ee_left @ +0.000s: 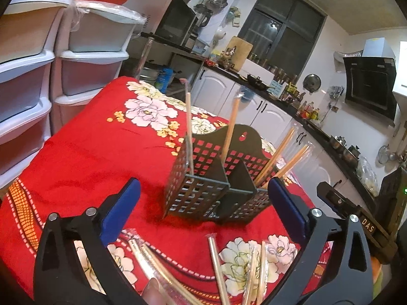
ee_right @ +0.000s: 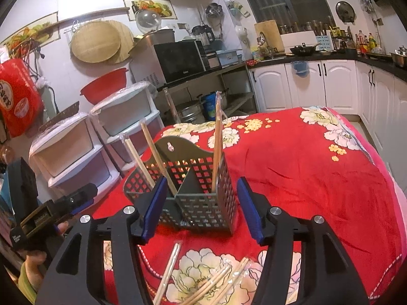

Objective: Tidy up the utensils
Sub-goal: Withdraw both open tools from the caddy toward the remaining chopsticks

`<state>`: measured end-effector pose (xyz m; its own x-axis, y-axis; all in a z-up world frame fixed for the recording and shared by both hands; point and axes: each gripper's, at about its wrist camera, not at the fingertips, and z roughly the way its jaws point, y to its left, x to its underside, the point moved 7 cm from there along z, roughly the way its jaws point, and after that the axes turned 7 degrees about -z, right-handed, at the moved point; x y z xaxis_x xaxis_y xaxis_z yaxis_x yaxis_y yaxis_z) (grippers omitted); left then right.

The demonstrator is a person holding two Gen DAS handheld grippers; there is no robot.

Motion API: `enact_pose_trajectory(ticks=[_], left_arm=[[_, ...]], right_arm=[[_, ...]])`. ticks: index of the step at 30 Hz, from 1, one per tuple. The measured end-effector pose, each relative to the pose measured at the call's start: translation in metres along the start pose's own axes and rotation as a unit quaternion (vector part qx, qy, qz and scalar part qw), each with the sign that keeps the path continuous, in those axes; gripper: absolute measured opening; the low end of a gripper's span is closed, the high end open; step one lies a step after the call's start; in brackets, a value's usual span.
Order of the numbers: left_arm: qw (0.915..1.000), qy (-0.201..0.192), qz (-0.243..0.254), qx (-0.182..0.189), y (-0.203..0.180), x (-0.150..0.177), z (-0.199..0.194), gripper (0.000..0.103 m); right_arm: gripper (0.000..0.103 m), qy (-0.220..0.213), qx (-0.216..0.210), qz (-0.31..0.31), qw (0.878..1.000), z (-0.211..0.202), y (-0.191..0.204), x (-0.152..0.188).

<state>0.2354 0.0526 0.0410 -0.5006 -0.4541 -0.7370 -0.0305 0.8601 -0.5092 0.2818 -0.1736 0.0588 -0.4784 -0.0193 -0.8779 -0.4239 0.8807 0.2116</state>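
Note:
A dark perforated utensil holder with dividers stands on the red flowered cloth; it also shows in the right wrist view. Several wrapped chopstick pairs stand in its compartments, also seen in the right wrist view. More wrapped chopsticks lie loose on the cloth in front of it, near the right gripper too. My left gripper is open and empty just before the holder. My right gripper is open and empty, its blue pads on either side of the holder's near corner.
The red flowered cloth covers the table. White plastic drawer units stand past its left edge. White kitchen cabinets and a counter run behind. The other gripper shows at the left of the right wrist view.

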Motion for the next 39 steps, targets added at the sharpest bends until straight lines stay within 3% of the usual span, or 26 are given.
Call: enact_pose_trajectory(ticks=[39], left_arm=[[0.9955, 0.063, -0.004, -0.071, 0.062, 0.065, -0.015, 0.091]], right_arm=[[0.056, 0.084, -0.009, -0.030, 0.996, 0.004, 0.012, 0.068]])
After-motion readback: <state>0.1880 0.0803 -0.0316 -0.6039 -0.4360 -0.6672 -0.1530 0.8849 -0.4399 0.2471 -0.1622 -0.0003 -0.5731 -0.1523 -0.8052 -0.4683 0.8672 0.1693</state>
